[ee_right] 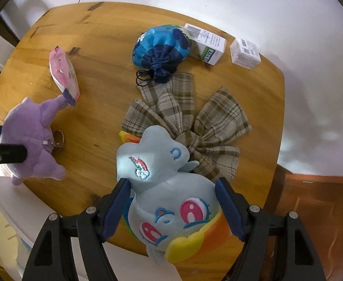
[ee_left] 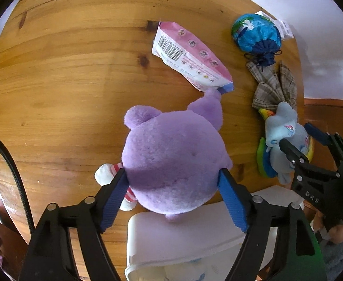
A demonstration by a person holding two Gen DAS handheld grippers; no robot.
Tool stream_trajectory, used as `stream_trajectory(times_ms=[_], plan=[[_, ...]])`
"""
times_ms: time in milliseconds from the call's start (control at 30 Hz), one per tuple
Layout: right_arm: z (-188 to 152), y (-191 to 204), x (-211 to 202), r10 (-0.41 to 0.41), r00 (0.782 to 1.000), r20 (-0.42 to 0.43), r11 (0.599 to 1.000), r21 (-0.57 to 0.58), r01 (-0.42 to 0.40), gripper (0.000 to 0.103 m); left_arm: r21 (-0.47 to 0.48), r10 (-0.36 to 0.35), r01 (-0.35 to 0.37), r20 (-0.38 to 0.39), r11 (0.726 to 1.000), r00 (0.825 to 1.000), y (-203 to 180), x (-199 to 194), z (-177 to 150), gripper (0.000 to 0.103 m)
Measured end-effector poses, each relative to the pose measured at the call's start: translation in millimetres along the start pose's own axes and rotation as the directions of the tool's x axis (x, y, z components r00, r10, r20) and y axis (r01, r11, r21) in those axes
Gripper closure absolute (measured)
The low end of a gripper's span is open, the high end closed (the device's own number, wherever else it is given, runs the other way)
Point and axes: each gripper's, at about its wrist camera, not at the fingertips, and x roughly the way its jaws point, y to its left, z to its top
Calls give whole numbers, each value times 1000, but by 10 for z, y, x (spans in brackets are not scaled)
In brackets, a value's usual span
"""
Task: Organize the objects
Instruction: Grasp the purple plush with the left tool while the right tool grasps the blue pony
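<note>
Above the table's (ee_left: 65, 70) near edge, my left gripper (ee_left: 173, 175) pinches the purple plush (ee_left: 171, 159); my right gripper (ee_right: 172, 187) pinches the blue pony (ee_right: 169, 201). Both look light, squashy; gripping mid-body seems safest.

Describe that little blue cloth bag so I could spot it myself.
Look to the far side of the wooden table, past the plaid bow. The blue drawstring pouch sits there, touching a white and green box. It alone is round, gathered shut at a dark navy neck with black cord.
</note>
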Motion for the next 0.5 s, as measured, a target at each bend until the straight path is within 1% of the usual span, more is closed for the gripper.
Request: stream_trajectory(times_ms=[200, 333, 400, 433, 500], plan=[[2, 113, 31, -49, 999, 6, 997, -55, 49, 26, 13, 66, -66, 6, 998, 998, -133, 70, 37, 17], [-11, 223, 89, -114, 993, 18, 988, -100, 115, 27, 9, 114, -114, 9, 993, 993, -223, 117, 55, 14], [-21, 274, 111, -146, 989, 27, 981, -123, 148, 30, 4, 138, -138, 10, 990, 990, -275, 148, 56, 13], [-10, 265, 91, -149, 988, 34, 980, -124, 152, 31, 1, 152, -152, 12, 988, 988, -305, 162, 56, 13], [-47, 235, 84, -133, 990, 38, 984, -111, 137, 33, 3, 179, -179, 22, 984, 984, -372, 180, 55, 13]])
